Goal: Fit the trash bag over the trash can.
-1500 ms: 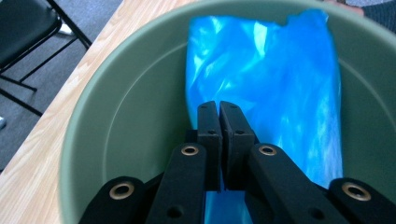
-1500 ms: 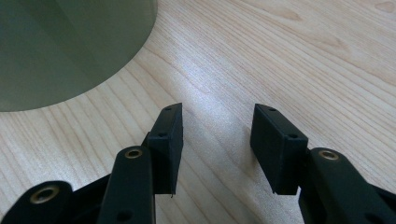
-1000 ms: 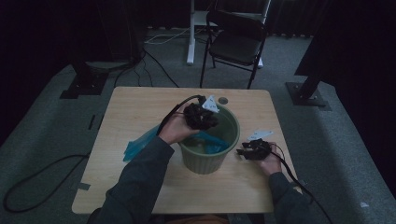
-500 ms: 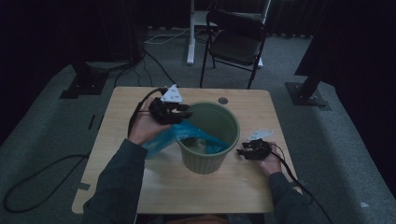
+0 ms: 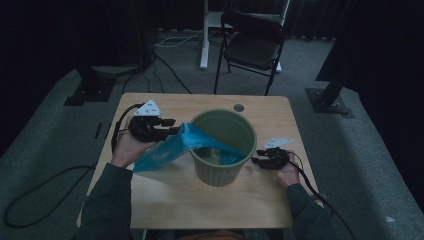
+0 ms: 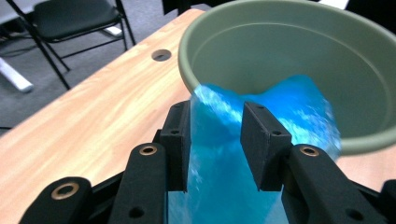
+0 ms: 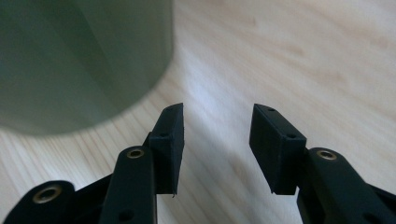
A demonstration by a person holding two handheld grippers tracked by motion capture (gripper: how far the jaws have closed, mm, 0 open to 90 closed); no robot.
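Observation:
A green plastic bin (image 5: 220, 172) stands in the middle of the wooden table (image 5: 200, 210). A blue plastic bag (image 5: 167, 150) runs taut from inside the bin, over its left rim, down to the table. My left gripper (image 5: 172, 127) is just left of the rim, shut on the bag. In the left gripper view the bag (image 6: 224, 186) fills the gap between the jaws of that gripper (image 6: 215, 140), and the bin (image 6: 280, 46) lies just beyond. My right gripper (image 5: 256, 161) rests on the table right of the bin, open, with nothing between its fingers (image 7: 217, 140); the bin wall (image 7: 70, 60) is close by.
A round cable hole (image 5: 239, 107) sits in the table behind the bin. A black folding chair (image 5: 252, 47) stands beyond the far edge, next to a white desk leg (image 5: 204, 35). Black stand bases (image 5: 92, 85) and cables (image 5: 40, 185) lie on the floor around the table.
My left gripper has moved from over the bin to the left, dragging the blue bag across the rim. The right gripper has stayed put.

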